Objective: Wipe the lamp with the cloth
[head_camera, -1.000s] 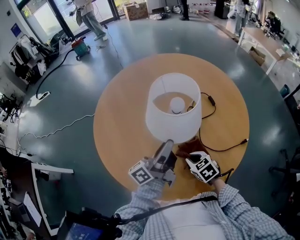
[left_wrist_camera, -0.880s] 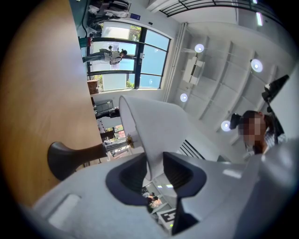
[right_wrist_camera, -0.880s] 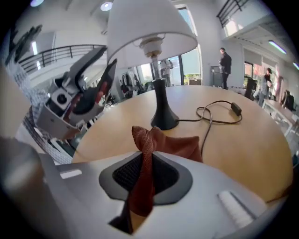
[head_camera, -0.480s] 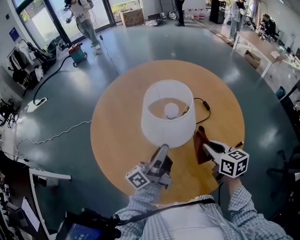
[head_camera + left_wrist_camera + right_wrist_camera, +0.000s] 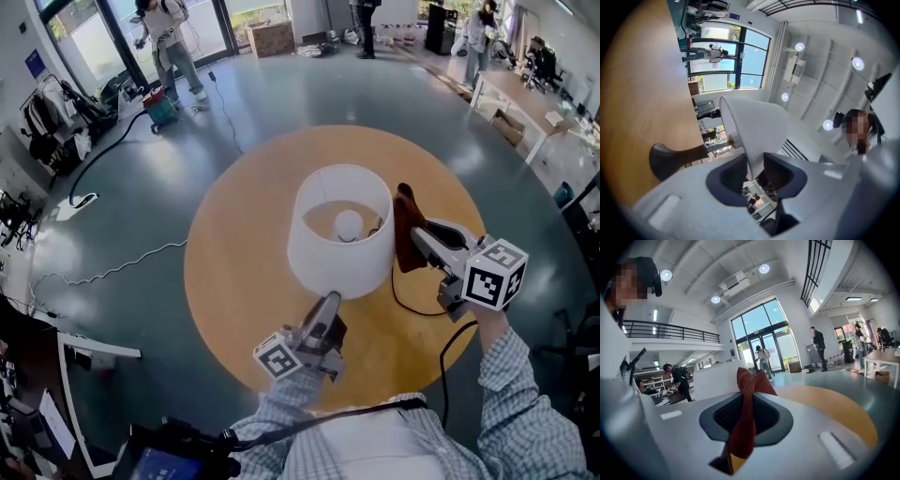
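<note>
- Nearest me, my left claw (image 5: 329, 302) is at the near bottom rim of the lamp (image 5: 323, 253). Its jaws are clamped on the thin white edge of the shade (image 5: 754, 126), one inside and one outside. I judge this grip is what keeps the lamp from sliding or tipping while I wipe, so it should hold firm without creasing the rim.
- Just right of the lamp, my right claw (image 5: 419, 232) is held up level with the shade's top. Its jaws are pinched shut on the reddish-brown cloth (image 5: 405, 225), which bunches out ahead of the tips, close by the shade's outer wall. I cannot tell whether it touches.
- To wipe well, I should lay the loose fold flat against the wall and press only lightly, since the shade looks thin. I would then sweep around and downward, keeping the hard tips off it.
- The black cord (image 5: 417, 307) loops across the wooden surface (image 5: 234, 272) on the lamp's right, under my right arm. I should keep clear of it so nothing tugs.
- Inside the shade sits the bulb (image 5: 349, 223); the cloth need not reach it.
</note>
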